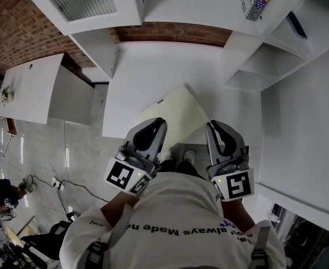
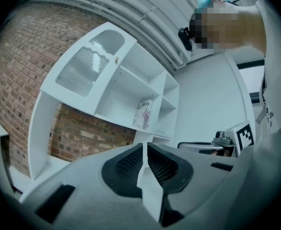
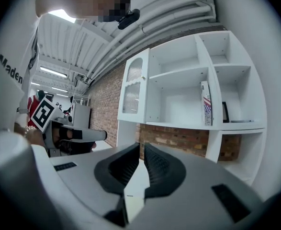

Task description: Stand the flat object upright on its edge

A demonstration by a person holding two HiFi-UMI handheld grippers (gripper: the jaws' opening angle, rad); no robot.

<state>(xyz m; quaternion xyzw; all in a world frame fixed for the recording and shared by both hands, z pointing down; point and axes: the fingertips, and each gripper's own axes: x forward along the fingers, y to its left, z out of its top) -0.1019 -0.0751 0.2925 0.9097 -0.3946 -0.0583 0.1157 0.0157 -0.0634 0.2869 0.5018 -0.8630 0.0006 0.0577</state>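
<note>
Grippers sat nearest, both held level in front of the person's chest: the left gripper (image 2: 144,150) had its jaws clenched together on nothing, and the right gripper (image 3: 141,152) was likewise pressed closed and empty. Beyond them lay a white table (image 1: 153,77), bare where it showed. Farther off stood the white shelf unit (image 3: 178,71), well apart from both grippers. In one of its middle compartments the flat object (image 3: 206,103), a thin flag-printed pack, stood on its edge beside the divider. By that, the standing step looked already met, with neither gripper at work. Any further handling would call for closing the distance to the shelf and opening a gripper first.
</note>
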